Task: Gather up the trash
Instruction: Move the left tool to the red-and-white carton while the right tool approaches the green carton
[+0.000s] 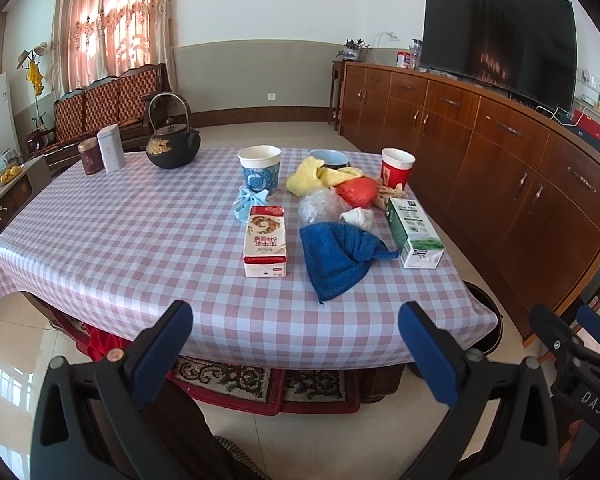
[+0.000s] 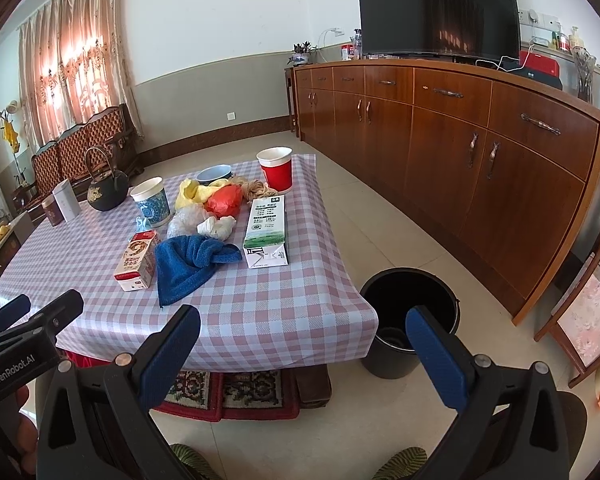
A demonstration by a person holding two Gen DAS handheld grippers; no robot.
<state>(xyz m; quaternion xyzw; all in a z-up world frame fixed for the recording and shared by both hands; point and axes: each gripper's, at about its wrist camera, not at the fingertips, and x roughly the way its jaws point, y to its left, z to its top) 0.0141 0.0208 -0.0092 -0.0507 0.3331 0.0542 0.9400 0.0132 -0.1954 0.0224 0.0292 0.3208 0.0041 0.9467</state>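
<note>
Both the left gripper (image 1: 296, 344) and the right gripper (image 2: 303, 350) hang short of the table (image 1: 120, 240) with fingers spread wide, holding nothing. The trash, cartons, cups and crumpled wrappers (image 1: 324, 204), clusters mid-table, and the black bin (image 2: 410, 320) stands beside its corner. A reach could snag the blue cloth (image 1: 336, 256) or topple the red cup (image 2: 276, 170).

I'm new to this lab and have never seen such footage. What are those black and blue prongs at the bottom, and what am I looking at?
They are two hand-held grippers; a person carries one in each hand. Each has a fisheye camera looking along its fingers, giving one picture per hand. The left hand-held gripper and right hand-held gripper are both open and hold nothing. Ahead is a table with a checked cloth. On it lie a blue cloth, a red carton, a green carton, two paper cups, crumpled bags and tissues, and a black teapot. A black bin stands on the floor beside the table.
</note>
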